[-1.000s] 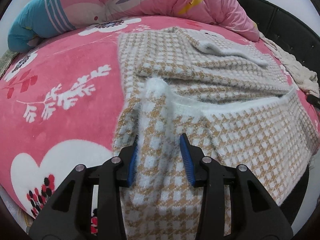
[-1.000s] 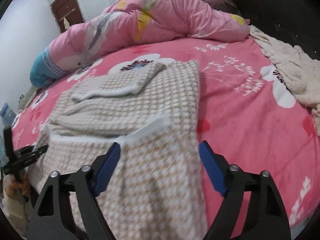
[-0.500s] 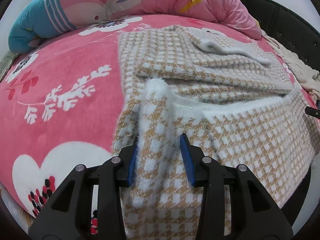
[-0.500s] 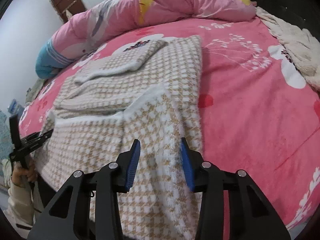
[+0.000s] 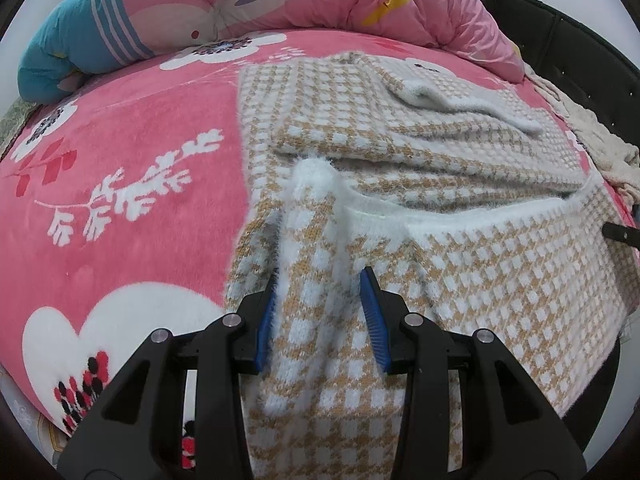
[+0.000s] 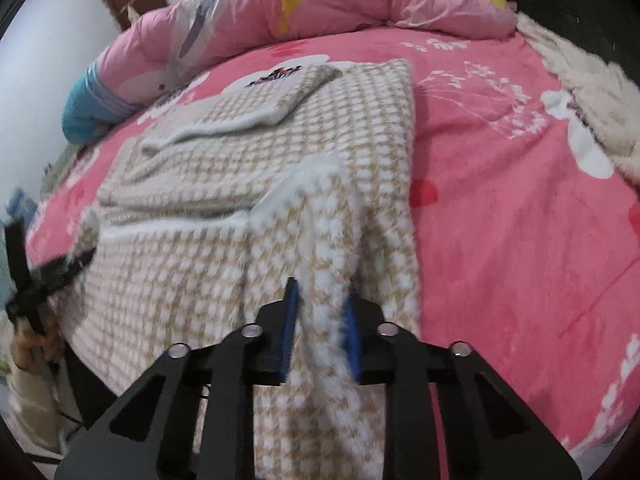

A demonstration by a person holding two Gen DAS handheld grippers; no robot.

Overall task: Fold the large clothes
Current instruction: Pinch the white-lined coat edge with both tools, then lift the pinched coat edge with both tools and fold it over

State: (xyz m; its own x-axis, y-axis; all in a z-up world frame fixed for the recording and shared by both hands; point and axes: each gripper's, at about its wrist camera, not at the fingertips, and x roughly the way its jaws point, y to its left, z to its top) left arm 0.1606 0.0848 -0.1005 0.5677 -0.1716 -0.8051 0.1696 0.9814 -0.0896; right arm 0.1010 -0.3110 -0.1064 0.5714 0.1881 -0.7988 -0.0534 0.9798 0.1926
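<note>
Both tilt downward at lower centre: the left gripper (image 5: 320, 312) clamps the checked sweater (image 5: 460, 264); the right gripper (image 6: 322, 320), jaws just closing, pinches its hem.

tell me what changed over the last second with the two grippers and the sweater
The right gripper has just been closing: its wide-open fingers have come in onto a raised fold at the checked sweater's near corner. The left gripper still pinches its own corner. The sweater's folded sleeves and the pink bedspread look unchanged.
</note>
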